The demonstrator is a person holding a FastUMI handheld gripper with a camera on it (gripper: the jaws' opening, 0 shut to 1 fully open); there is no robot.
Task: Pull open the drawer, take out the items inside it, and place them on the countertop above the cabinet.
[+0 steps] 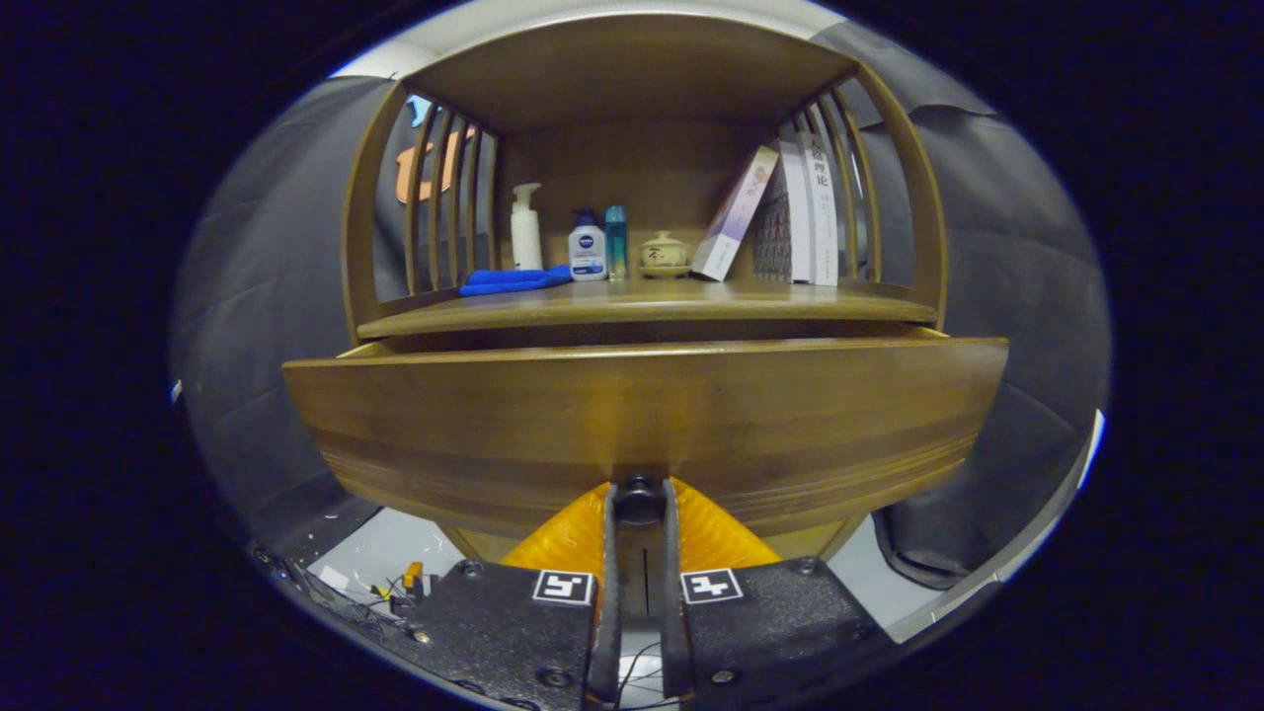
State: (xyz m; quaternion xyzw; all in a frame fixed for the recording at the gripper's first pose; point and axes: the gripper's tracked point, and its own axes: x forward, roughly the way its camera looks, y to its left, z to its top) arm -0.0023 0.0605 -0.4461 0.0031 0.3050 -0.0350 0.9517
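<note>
The gripper (640,504) pinches the knob (640,491) of the partly open drawer (642,415); next, likely a further straight pull.

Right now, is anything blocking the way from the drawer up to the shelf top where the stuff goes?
The gripper is shut on the drawer knob. The drawer front hides the inside. On the countertop, a blue cloth, bottles, a lidded cup and books sit at the back; the front strip looks free.

Brown wooden countertop (553,311) w/ folded blue cloth (513,280), white pump bottle (525,232), two small bottles, lidded ceramic cup on saucer (664,254), leaning books (790,212).
</note>
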